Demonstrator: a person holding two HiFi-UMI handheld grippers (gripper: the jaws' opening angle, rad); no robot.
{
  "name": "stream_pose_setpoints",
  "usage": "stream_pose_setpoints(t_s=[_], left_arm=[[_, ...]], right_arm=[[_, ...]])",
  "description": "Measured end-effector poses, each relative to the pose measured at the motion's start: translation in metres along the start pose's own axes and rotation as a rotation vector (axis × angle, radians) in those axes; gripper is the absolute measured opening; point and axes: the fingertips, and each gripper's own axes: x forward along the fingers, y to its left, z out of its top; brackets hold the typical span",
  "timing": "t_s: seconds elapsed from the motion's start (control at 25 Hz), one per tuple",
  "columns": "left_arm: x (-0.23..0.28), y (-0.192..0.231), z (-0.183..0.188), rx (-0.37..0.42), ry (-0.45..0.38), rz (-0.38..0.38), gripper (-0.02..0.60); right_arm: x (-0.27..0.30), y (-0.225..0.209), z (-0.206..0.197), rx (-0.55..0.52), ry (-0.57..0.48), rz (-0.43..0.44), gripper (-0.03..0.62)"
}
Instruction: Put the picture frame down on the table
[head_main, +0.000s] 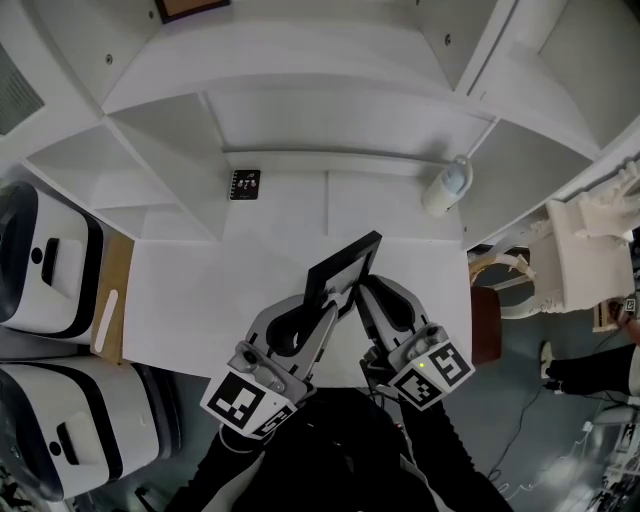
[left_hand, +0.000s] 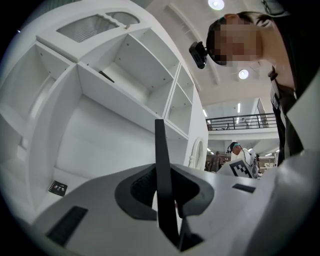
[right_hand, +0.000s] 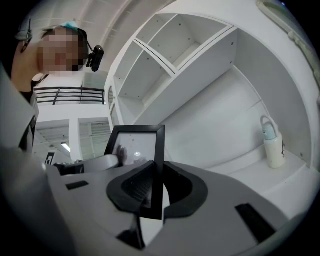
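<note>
The picture frame (head_main: 345, 270) is up in the air over the white counter (head_main: 200, 290), tilted, its black border catching the eye from the head view, with both claws on it. The left claw (head_main: 322, 300) is clamped on the frame's near-left edge. In the left gripper view the frame (left_hand: 162, 185) shows edge-on as a thin dark bar standing straight up between the closed left claw (left_hand: 167, 200). The right claw (head_main: 362, 290) bites the frame's right side. In the right gripper view the right claw (right_hand: 152, 190) is pressed onto one black side bar, and the frame's pale glass (right_hand: 137, 150) spreads off to the left of it. Whether the frame's lower edge touches the counter, I cannot tell.

Out from the frame: beyond it and to the left, a small black card (head_main: 245, 184) lies flat on the counter, well apart. Beyond it to the right, a white bottle with a pale blue top (head_main: 447, 187) stands upright near the back wall, also in the right gripper view (right_hand: 272, 145). White shelving (head_main: 300, 90) rises behind the frame. Far left of the frame sit two white-and-black machines (head_main: 45, 265), and far right is a white chair (head_main: 590, 240).
</note>
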Motion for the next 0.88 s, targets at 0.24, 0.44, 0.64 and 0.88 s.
stream_pose_setpoints(t_s=[0.24,0.44,0.64,0.88], left_arm=[[0.008,0.015,-0.016,-0.023,0.057,0.078,0.057],[0.011,0.023,-0.034,0.098,0.158,0.143,0.127],[0.004,0.038,-0.045,0.117,0.215,0.235,0.17],[0.001,0.046,-0.041,0.269,0.226,0.315,0.172]], right_arm=[[0.003,-0.013,-0.01,0.0,0.034,-0.11,0.067],[0.001,-0.022,-0.016,0.016,0.046,-0.181,0.067],[0.0,-0.034,-0.018,-0.032,0.057,-0.294,0.067],[0.003,-0.031,-0.022,-0.154,0.094,-0.372,0.067]])
